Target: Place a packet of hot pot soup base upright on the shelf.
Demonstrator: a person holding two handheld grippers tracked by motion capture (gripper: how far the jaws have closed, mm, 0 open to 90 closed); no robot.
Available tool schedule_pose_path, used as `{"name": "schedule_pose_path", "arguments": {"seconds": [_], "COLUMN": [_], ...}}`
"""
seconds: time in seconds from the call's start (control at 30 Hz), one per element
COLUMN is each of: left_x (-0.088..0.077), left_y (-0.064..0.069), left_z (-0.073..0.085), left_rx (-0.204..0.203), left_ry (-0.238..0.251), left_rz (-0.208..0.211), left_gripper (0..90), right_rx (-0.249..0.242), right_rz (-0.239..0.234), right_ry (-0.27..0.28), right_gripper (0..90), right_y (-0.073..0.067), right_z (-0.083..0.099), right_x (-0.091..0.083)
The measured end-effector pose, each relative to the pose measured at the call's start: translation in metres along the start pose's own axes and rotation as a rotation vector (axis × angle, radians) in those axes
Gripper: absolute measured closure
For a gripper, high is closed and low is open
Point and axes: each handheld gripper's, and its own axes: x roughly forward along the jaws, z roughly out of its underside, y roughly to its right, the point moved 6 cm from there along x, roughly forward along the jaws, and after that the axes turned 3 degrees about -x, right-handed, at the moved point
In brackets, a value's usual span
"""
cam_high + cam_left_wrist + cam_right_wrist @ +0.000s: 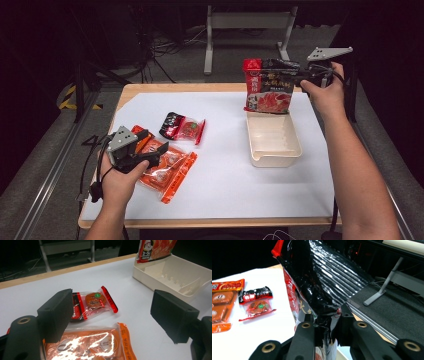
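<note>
The right tool (295,75) was pinched on a red pouch (267,87) above the far tray (275,150); the left tool (110,315) was spread.

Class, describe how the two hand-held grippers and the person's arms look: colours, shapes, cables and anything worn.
Both grippers are black. The left gripper has two blocky, rectangular matt pads and brass-coloured rivets; a grey three-cornered plate sits on top and a black cable trails from it. The right gripper carries the same grey plate. The forearms are bare, with no sleeves or gloves.
</note>
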Motion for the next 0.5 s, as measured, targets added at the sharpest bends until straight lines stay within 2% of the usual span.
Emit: {"name": "schedule_pose_path", "arguments": {"seconds": [0.3,0.5], "left_x": [-0.004,-0.004], "left_y": [-0.004,-0.004], "left_z": [0.004,0.005], "left_rx": [-0.007,-0.009], "left_ry": [-0.006,-0.007], "left_rz": [-0.019,-0.022], "left_gripper": [19.9,19.9], "right_rx": [-0.018,-0.011], "right_rz": [0.003,0.004], "right_ry": [-0.012,-0.015], "right_gripper": [79.0,78.8], "right_y": [0.004,0.005], "right_z": [0.006,0.01], "right_x": [0.009,0.014]}}
